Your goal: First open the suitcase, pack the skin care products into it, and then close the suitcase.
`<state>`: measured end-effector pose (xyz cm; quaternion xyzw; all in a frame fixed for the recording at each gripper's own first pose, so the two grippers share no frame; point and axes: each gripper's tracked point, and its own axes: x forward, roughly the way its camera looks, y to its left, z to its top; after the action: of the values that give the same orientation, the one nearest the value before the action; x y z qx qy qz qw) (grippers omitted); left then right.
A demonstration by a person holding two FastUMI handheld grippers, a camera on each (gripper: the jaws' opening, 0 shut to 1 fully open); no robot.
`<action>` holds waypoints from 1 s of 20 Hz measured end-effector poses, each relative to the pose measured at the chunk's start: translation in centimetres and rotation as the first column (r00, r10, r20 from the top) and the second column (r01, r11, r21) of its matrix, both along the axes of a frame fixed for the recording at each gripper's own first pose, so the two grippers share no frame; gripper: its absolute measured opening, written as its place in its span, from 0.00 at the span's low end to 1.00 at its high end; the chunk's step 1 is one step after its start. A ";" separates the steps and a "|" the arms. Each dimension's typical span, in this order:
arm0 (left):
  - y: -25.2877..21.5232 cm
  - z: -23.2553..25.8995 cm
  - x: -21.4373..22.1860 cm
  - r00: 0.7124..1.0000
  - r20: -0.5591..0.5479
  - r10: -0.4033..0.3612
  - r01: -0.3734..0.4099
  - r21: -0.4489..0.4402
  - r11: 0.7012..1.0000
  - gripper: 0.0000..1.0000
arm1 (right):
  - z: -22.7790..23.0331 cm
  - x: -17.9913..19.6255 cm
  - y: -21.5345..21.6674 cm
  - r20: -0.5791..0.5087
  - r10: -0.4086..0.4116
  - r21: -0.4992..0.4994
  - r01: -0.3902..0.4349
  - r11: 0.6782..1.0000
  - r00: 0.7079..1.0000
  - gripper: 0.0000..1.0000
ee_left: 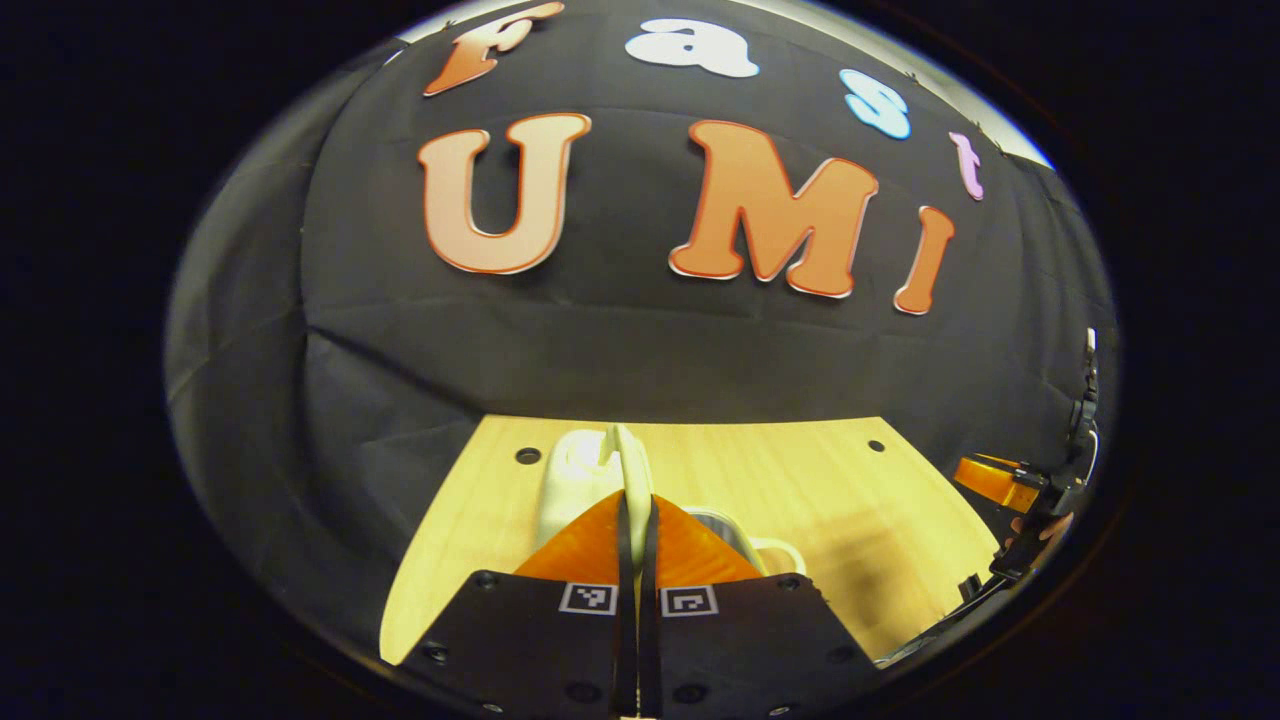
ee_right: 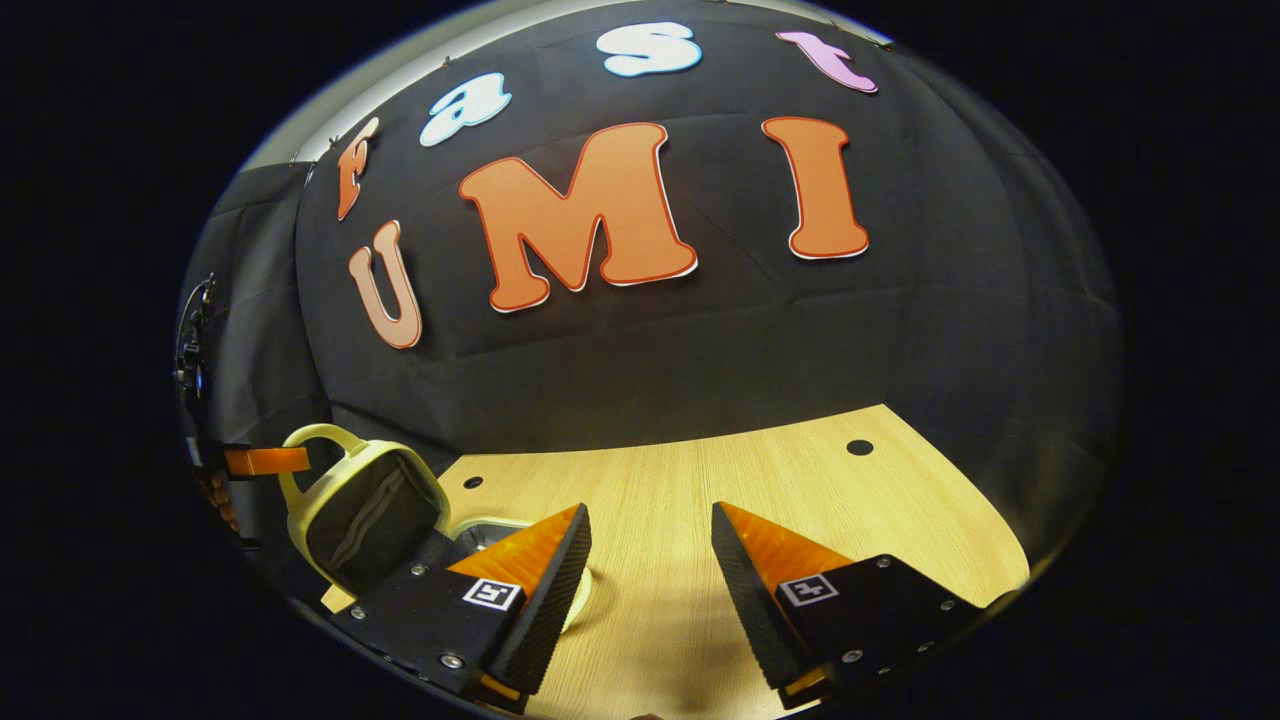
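We are pinching the pale suitcase lid point(ee_left: 632, 462) edge-on in the left hand-held gripper point(ee_left: 637, 520), its fingers nearly together, lifting it above the wooden worktop point(ee_left: 850, 520). Our right hand-held gripper point(ee_right: 650, 560) is hovering wide apart, gripping nothing. No readable label is showing on the suitcase point(ee_right: 365, 505), standing open at the worktop's left.

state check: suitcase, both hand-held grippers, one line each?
Small pale yellow-green hard-shell suitcase: open, lid raised upright, dark zipped lining facing the right gripper view.
Suitcase lid edge: clamped between the fingers in the left gripper view.
Left hand-held gripper: shut on the lid edge.
Right hand-held gripper: open, nothing between the fingers, above the light wooden table.
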<state>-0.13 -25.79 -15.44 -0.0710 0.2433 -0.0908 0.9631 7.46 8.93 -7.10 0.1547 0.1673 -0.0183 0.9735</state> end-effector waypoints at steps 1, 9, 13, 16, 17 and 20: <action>-1.6 -0.3 0.0 1.000 -0.008 -0.025 0.025 -0.009 1.000 0.02 | 0.0 -0.2 -0.1 0.001 0.001 0.003 -0.001 1.000 1.000 0.79; -13.3 -5.1 0.6 0.973 -0.110 -0.204 0.187 -0.146 0.971 0.02 | -1.1 -1.6 -2.0 -0.020 -0.009 0.025 0.010 1.000 1.000 0.79; -16.7 -8.1 0.5 0.949 -0.188 -0.255 0.185 -0.322 0.928 0.02 | -1.4 -2.2 -3.2 -0.027 -0.018 0.024 0.019 1.000 0.999 0.80; -19.0 -11.4 -0.3 0.932 -0.229 -0.280 0.198 -0.327 0.924 0.02 | -1.4 -2.5 -3.9 -0.024 -0.022 0.027 0.023 0.999 0.999 0.80; -19.9 -12.5 -0.7 0.924 -0.245 -0.292 0.215 -0.298 0.930 0.02 | -1.7 -2.7 -3.9 -0.030 -0.019 0.027 0.020 0.999 0.999 0.80; -21.7 -15.4 -1.5 0.906 -0.297 -0.302 0.251 -0.197 0.948 0.02 | -2.1 -3.0 -3.8 -0.042 -0.011 0.026 0.012 1.000 0.999 0.80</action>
<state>-1.61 -47.47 -30.82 -0.1239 0.3977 -0.2325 0.8789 4.42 5.09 -9.18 0.1682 0.1869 -0.0247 0.9676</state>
